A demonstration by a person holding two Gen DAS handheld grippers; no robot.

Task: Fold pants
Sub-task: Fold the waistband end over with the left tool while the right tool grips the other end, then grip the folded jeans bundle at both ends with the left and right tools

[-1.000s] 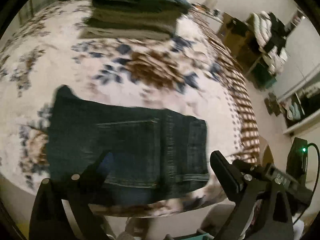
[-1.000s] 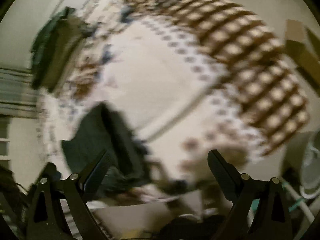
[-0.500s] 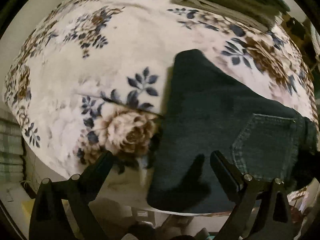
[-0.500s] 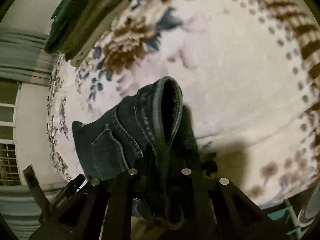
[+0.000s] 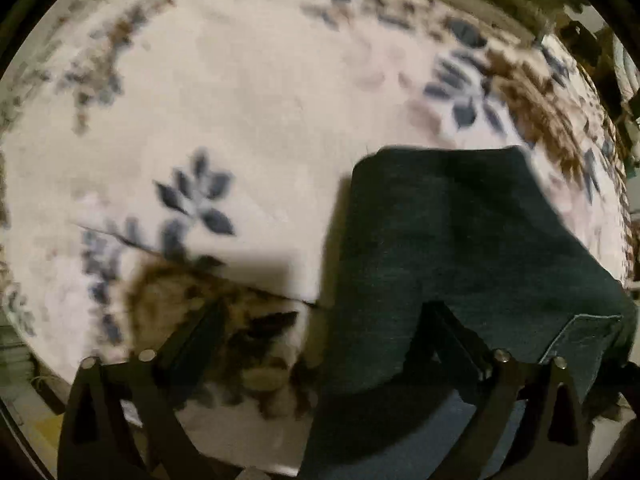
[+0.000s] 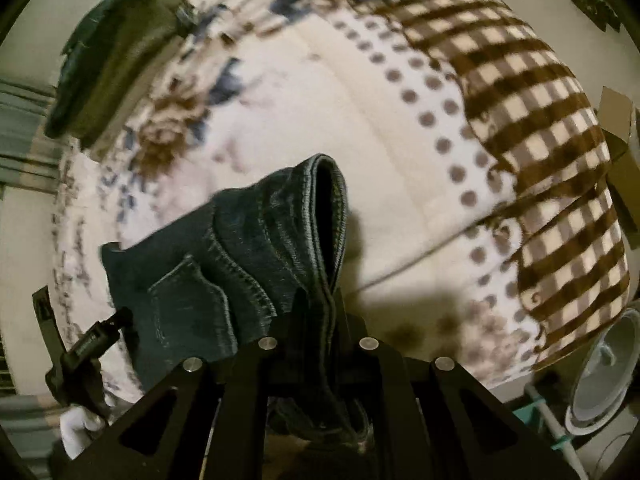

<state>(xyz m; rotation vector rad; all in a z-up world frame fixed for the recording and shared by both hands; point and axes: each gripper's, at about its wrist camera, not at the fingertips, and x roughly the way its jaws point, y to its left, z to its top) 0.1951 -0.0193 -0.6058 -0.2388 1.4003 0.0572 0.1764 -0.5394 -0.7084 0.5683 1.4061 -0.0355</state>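
Observation:
Dark blue jeans lie folded on a floral blanket at the bed's near edge. In the left wrist view my left gripper is open, with its right finger over the folded end of the jeans and its left finger over the blanket. In the right wrist view my right gripper is shut on the waistband of the jeans, which bulges up in front of the jaws. The left gripper shows at the far end of the jeans there.
A stack of folded dark and olive clothes lies farther back on the bed. A brown checked border runs along the blanket's right side. A white fan stands on the floor at lower right.
My right gripper closed on the jeans' waistband and holds it. My left gripper swung left to the folded end and moved closer to it, still open.

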